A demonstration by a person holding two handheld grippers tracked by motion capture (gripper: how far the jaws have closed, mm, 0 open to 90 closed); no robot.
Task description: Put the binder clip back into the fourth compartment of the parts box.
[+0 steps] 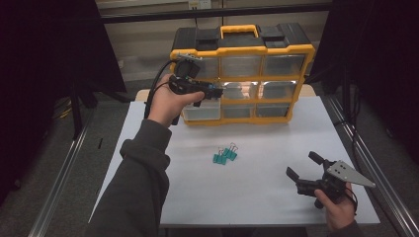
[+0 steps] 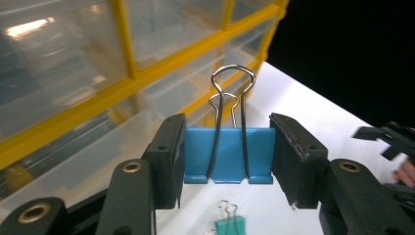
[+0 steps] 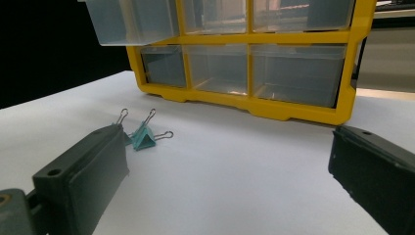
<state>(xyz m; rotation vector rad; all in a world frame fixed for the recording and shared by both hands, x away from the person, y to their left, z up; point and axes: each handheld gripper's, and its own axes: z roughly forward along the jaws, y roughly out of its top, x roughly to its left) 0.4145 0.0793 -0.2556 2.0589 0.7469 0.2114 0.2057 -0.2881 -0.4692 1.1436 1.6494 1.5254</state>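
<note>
Up by the organizer (image 1: 242,74), left side: left gripper (image 1: 210,92) raised at an open drawer (image 1: 201,111), jaws clamped on a blue clip (image 2: 228,154). Held by its flat sides, wire handles standing up, body square between the pads (image 2: 169,156). Drawer pulled out of the bottom-left slot, just below the gripper. Right gripper (image 1: 304,173) low at the near right of the table (image 1: 276,143), jaws spread wide, nothing between them. More clips (image 1: 225,155) lying in a small heap mid-table, well apart from both grippers.

Step judged: carry to drawer and drop.

Notes for doing it well:
- Bring jaws fully over the drawer opening before letting go; front lip likely to catch the clip if released short.
- Keep grip firm on the way; smooth painted sides could slip between the pads.
- Lower close to the drawer floor, then open; a high drop risks a bounce out.
- Avoid nudging the drawer shut with the gripper body.
- Right gripper free to line up on the heap meanwhile.
</note>
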